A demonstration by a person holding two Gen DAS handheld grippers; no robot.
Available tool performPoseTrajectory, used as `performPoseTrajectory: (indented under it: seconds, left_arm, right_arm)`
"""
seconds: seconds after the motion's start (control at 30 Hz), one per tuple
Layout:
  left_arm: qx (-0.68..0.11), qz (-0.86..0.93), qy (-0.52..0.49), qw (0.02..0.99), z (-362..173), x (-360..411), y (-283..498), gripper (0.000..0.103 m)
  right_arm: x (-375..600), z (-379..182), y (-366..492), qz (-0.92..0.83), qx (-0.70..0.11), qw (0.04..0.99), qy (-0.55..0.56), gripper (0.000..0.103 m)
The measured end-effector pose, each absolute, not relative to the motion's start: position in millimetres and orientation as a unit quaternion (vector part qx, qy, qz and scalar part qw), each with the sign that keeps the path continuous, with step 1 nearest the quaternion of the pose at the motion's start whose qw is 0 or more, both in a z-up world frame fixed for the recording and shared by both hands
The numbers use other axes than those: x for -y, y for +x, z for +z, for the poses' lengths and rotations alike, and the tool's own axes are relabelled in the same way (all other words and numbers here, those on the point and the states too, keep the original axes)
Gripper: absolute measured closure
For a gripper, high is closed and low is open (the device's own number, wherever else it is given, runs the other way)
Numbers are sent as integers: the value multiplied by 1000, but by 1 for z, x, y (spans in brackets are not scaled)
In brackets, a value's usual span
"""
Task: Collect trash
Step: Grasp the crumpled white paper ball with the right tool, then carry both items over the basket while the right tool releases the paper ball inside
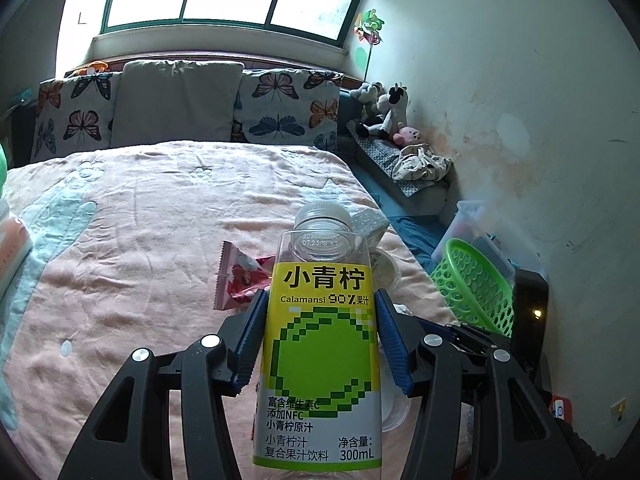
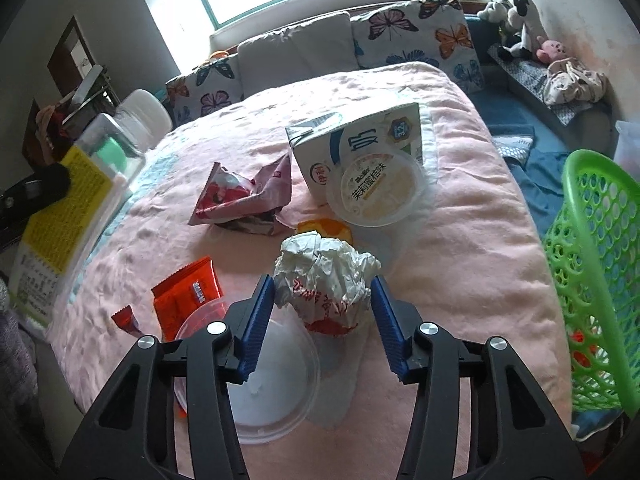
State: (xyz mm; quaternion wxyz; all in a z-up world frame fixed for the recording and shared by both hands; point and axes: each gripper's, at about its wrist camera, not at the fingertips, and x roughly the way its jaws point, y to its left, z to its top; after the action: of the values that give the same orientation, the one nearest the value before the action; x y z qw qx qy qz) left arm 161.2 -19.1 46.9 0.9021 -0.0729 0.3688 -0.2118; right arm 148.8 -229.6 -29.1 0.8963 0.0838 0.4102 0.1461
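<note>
My left gripper (image 1: 320, 332) is shut on an empty juice bottle (image 1: 318, 360) with a yellow-green label, held upright above the bed; the bottle also shows at the left edge of the right wrist view (image 2: 68, 200). My right gripper (image 2: 322, 312) is shut on a crumpled white paper wrapper (image 2: 324, 280) above the pink bedspread (image 2: 460, 260). Other trash lies on the bed: a milk carton (image 2: 352, 140), a round plastic cup lid (image 2: 376, 188), a pink snack bag (image 2: 244, 196), an orange-red packet (image 2: 188, 296), a clear plastic lid (image 2: 272, 380).
A green plastic basket (image 2: 596, 280) stands on the floor right of the bed, also in the left wrist view (image 1: 476, 284). Pillows (image 1: 176, 100) line the headboard. Stuffed toys (image 1: 384, 108) and cloth lie along the right wall. A small orange piece (image 2: 324, 228) lies behind the wrapper.
</note>
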Motion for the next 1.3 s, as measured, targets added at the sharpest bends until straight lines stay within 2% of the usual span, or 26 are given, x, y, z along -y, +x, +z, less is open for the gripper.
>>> performPoseTrajectory:
  seconds: [0.3,0.73,1.3]
  left_arm:
    - [-370,-236,-69,896,50,44,163,51]
    - [-380,-302,-52,873,57,125,171,51]
    - [-412,-355,8,839,48,246,189,51]
  right_arm:
    - [262,-5,117,131,-384,909,92,53]
    - [347,13,80,50,-366,923,107,53]
    - [440,-22,71,-38,-390,909,141,49]
